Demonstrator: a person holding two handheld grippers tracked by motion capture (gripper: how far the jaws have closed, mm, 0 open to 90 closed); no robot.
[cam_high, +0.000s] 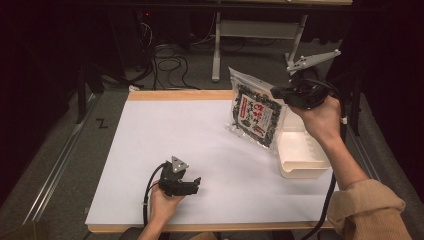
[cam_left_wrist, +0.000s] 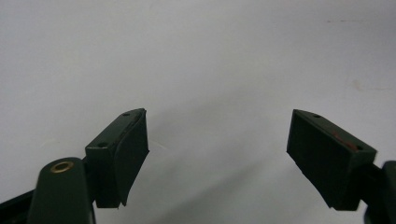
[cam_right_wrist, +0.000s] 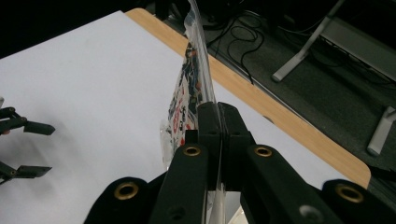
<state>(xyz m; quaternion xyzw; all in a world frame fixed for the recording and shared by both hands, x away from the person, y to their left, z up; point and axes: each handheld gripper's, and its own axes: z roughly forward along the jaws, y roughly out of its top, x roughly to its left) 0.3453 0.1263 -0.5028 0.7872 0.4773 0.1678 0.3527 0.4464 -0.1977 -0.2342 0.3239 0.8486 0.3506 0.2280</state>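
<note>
1. My left gripper (cam_high: 196, 183) sits low over the near part of the table, held from below by my left hand (cam_high: 162, 202); jaws spread wide apart, nothing between them.
2. My right gripper (cam_high: 276, 92) is raised at far right, jaws pressed together on a packet edge.
3. Right hand (cam_high: 320, 117) wraps the grip; forearm runs back to bottom right.

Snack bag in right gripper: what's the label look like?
The snack bag is clear, dark contents, white-and-red label with printing; clearest in high view.

The snack bag (cam_high: 255, 112) hides part of the white tray (cam_high: 302, 160); its print is unreadable.
</note>
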